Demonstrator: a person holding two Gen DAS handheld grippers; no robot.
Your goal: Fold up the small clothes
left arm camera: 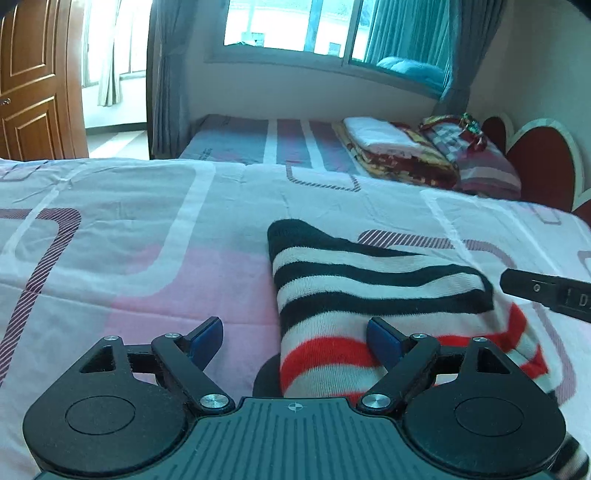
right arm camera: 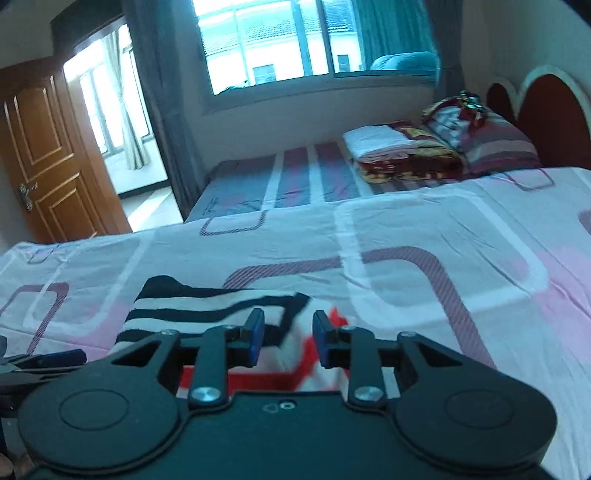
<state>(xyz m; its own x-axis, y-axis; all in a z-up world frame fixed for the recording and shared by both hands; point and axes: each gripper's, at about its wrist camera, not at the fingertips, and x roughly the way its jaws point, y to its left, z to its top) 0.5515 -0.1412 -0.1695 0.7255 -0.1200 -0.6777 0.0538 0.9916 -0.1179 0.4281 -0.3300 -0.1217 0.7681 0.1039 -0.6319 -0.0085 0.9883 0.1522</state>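
Pink patterned bedding [left arm camera: 147,229] is filling the near scene, with a second bed [left arm camera: 258,144] lying far behind under the window. On it the striped garment [left arm camera: 369,280] is lying, its long axis running near to far. The left gripper [left arm camera: 293,338] is gaping wide, its right pad resting on the near red-striped end. The right gripper [right arm camera: 288,341] is hovering half open at the garment's right edge, gripping nothing, so the left looks nearer.

A wooden door [right arm camera: 48,155], window [left arm camera: 295,26], and folded blankets [left arm camera: 395,151] beside a pillow [left arm camera: 476,158].
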